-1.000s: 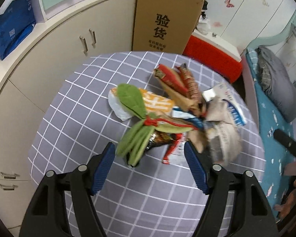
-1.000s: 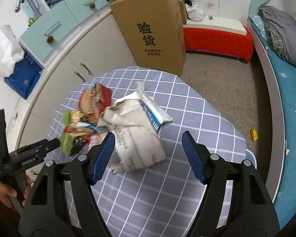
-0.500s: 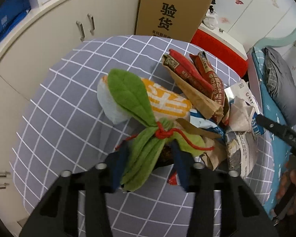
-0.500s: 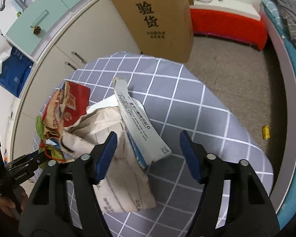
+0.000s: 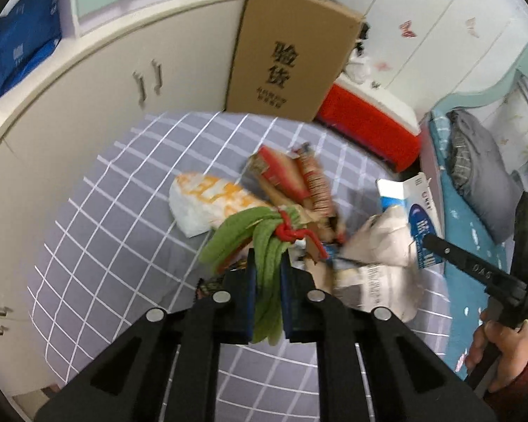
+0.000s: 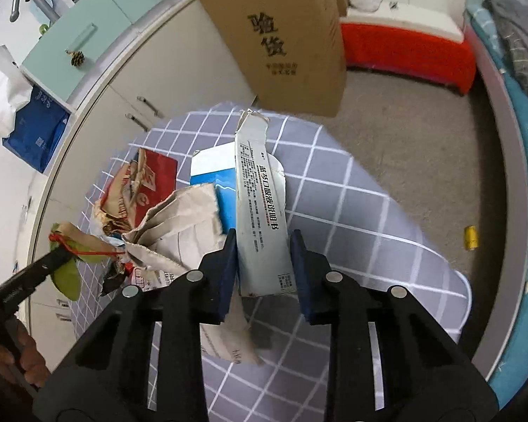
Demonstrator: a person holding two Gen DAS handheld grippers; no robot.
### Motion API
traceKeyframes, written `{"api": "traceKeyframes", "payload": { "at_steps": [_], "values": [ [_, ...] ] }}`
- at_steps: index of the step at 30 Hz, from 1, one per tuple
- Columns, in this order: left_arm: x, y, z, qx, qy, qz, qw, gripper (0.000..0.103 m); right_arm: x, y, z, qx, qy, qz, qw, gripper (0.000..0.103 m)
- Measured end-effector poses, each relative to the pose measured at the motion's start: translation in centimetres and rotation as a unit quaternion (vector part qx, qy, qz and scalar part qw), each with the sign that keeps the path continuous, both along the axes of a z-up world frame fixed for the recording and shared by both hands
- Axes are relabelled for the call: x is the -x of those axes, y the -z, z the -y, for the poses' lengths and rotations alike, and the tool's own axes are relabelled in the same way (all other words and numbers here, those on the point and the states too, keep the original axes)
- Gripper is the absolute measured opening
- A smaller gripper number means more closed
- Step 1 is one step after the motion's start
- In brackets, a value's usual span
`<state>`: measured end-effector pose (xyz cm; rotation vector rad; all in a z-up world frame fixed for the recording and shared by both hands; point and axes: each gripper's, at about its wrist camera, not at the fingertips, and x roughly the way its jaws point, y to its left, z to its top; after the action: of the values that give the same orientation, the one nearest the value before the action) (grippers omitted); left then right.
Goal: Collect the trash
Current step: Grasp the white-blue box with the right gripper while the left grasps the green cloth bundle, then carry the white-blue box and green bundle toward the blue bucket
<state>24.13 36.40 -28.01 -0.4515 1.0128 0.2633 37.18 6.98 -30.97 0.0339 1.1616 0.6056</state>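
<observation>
A pile of trash lies on the round grey checked table [image 5: 123, 211]. My left gripper [image 5: 266, 274] is shut on the green leaf wrapper tied with red string [image 5: 264, 242], lifted above the cloth. My right gripper [image 6: 263, 246] is shut on the blue-and-white flattened carton [image 6: 260, 211], tilted up off the table. The carton also shows in the left wrist view [image 5: 413, 218]. Crumpled paper [image 6: 179, 225], red snack packets [image 5: 292, 179] and a white-orange wrapper [image 5: 207, 200] stay in the pile.
A tall cardboard box [image 5: 292, 52] stands behind the table by the cream cabinets [image 5: 105, 81]. A red bench [image 5: 369, 130] and a bed [image 5: 475, 176] are to the right. A small yellow object [image 6: 470, 237] lies on the floor.
My left gripper closed on the green leaf wrapper and lifted it. My right gripper moved onto the carton, closed on it and raised it.
</observation>
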Motion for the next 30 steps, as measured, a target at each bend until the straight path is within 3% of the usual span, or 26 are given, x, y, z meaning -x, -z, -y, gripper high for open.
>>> {"api": "traceKeyframes", "payload": {
  "at_steps": [9, 18, 22, 30],
  "values": [
    [1.1, -5.7, 4.3, 0.006, 0.065, 0.064, 0.9958, 0.011, 4.2, -5.8, 4.7, -0.014, 0.057, 0.051, 0.997, 0.03],
    [0.5, -8.4, 12.0, 0.024, 0.158, 0.082, 0.9837, 0.011, 8.7, -9.4, 11.1, -0.03, 0.11, 0.071, 0.991, 0.03],
    [-0.3, -9.4, 17.2, 0.023, 0.21, 0.09, 0.9733, 0.011, 10.3, -10.3, 15.0, -0.032, 0.139, 0.08, 0.987, 0.03],
    [-1.9, -9.1, 29.0, 0.026, 0.279, 0.076, 0.957, 0.011, 12.4, -10.6, 26.8, -0.032, 0.212, 0.083, 0.973, 0.03]
  ]
}}
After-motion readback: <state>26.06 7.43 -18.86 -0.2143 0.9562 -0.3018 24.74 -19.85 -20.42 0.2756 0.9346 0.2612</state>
